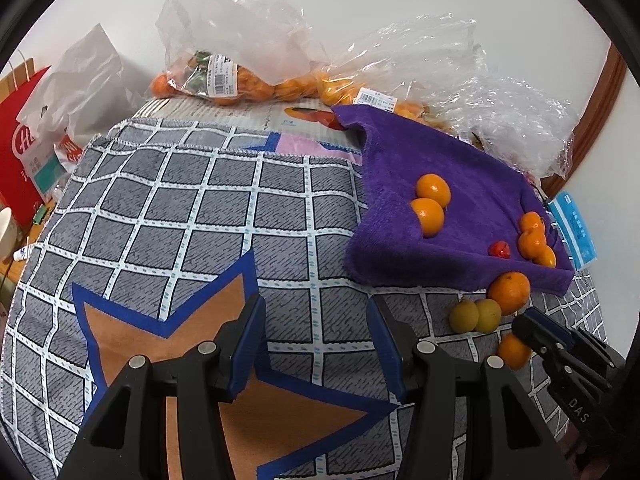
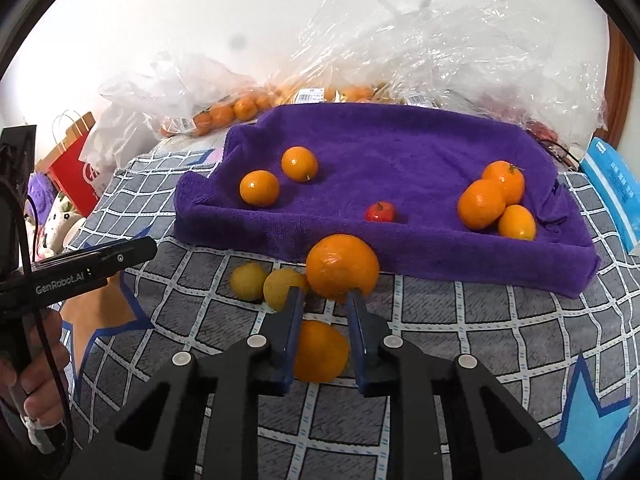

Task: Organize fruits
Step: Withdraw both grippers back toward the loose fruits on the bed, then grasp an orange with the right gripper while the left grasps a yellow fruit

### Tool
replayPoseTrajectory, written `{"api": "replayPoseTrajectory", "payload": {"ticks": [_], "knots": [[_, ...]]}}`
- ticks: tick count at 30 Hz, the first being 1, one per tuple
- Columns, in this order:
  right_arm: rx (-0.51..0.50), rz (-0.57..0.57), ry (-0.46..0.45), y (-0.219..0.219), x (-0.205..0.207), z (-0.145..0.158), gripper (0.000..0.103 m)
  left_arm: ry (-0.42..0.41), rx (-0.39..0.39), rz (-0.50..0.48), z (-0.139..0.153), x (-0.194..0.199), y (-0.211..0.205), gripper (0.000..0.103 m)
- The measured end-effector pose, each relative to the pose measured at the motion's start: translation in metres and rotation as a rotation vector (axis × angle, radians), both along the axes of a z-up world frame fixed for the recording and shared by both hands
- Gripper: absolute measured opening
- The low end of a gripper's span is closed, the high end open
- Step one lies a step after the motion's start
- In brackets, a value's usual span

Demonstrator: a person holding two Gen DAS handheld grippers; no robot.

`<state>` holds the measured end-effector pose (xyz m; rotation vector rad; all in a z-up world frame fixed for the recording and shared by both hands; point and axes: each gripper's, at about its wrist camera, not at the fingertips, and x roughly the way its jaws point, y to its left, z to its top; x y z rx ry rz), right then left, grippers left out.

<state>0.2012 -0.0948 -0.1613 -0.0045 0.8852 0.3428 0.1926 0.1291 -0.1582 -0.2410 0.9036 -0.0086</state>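
A purple towel (image 2: pixel 400 152) lies on the checked cloth (image 2: pixel 480 340). Two oranges (image 2: pixel 259 188) sit on its left part. A cluster of three oranges (image 2: pixel 480 204) sits on its right part, and a small red fruit (image 2: pixel 380 212) lies between. In front of the towel lie a big orange (image 2: pixel 342 266) and two yellow-green fruits (image 2: pixel 248 280). My right gripper (image 2: pixel 325 295) is shut on a small orange (image 2: pixel 320 350) low over the cloth; in the left wrist view that gripper (image 1: pixel 520 328) shows at the lower right. My left gripper (image 1: pixel 316 304) is open over the cloth, with nothing between its fingers.
Clear plastic bags of oranges (image 1: pixel 224 80) pile up against the wall behind the towel. A red paper bag (image 1: pixel 20 152) stands at the far left, and a blue packet (image 2: pixel 616 192) lies at the right edge. A hand (image 2: pixel 36 392) holds the left gripper's handle.
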Motion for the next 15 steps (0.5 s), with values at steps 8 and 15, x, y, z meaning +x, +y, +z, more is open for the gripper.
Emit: {"api": "replayPoseTrajectory", "payload": {"ticks": [8,15], "knots": [[0.002,0.009,-0.003,-0.011,-0.006,0.003,0.033,0.01,-0.025,-0.004,-0.001,0.0,0.001,0.05],[0.06,0.066,0.04,-0.014,-0.017,-0.002,0.041,0.011,-0.013,-0.016,0.002,-0.002,-0.007,0.05]]}}
